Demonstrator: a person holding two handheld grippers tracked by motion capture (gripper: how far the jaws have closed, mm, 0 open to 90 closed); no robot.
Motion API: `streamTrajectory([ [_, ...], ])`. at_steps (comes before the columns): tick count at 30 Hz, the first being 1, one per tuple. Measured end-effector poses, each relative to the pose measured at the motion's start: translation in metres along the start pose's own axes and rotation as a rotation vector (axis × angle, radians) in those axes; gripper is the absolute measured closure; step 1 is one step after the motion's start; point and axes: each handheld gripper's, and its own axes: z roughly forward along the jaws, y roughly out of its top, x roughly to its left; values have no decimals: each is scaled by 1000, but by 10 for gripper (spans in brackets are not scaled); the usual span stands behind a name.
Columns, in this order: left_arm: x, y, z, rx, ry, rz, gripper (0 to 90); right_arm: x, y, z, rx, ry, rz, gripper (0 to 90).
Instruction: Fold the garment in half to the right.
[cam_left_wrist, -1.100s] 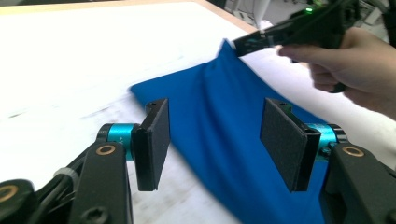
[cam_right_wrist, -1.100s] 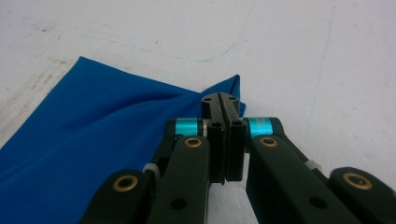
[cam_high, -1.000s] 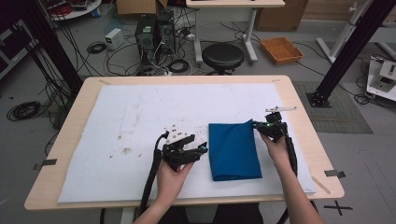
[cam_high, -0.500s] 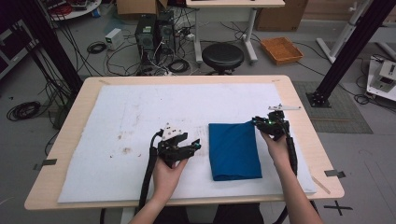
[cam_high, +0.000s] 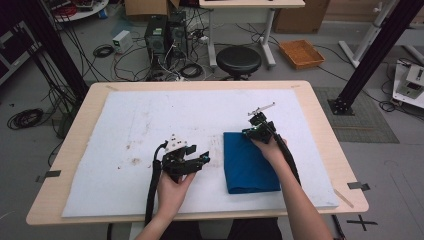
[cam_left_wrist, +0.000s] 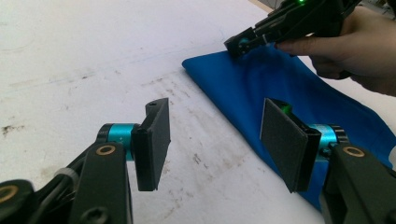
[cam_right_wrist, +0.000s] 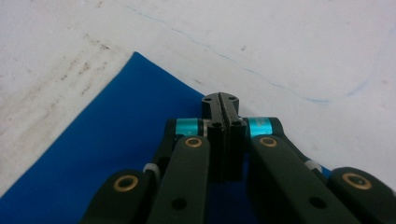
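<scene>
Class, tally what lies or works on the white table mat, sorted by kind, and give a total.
Blue folded cloth: 1
Hand-held grippers, left gripper and right gripper: 2
Total: 3

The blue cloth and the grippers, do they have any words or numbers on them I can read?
None can be read: the blue cloth is plain, and the left gripper and the right gripper show no letters or numbers. The white table cover carries only stains.
</scene>
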Motion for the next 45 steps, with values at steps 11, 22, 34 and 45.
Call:
streamTrajectory([
  [11,1,0,-2,3,-12,-6,427,5,10,1,-95,25,-14,752],
  [22,-2,-1,0,19,-23,-1,427,-7,1,3,-26,15,-5,900],
  [34,-2,-2,2,25,-32,-2,428,-3,7,5,-86,9,-26,897],
  [45,3,0,-5,9,-25,-9,427,6,-71,-94,-279,-103,115,642],
])
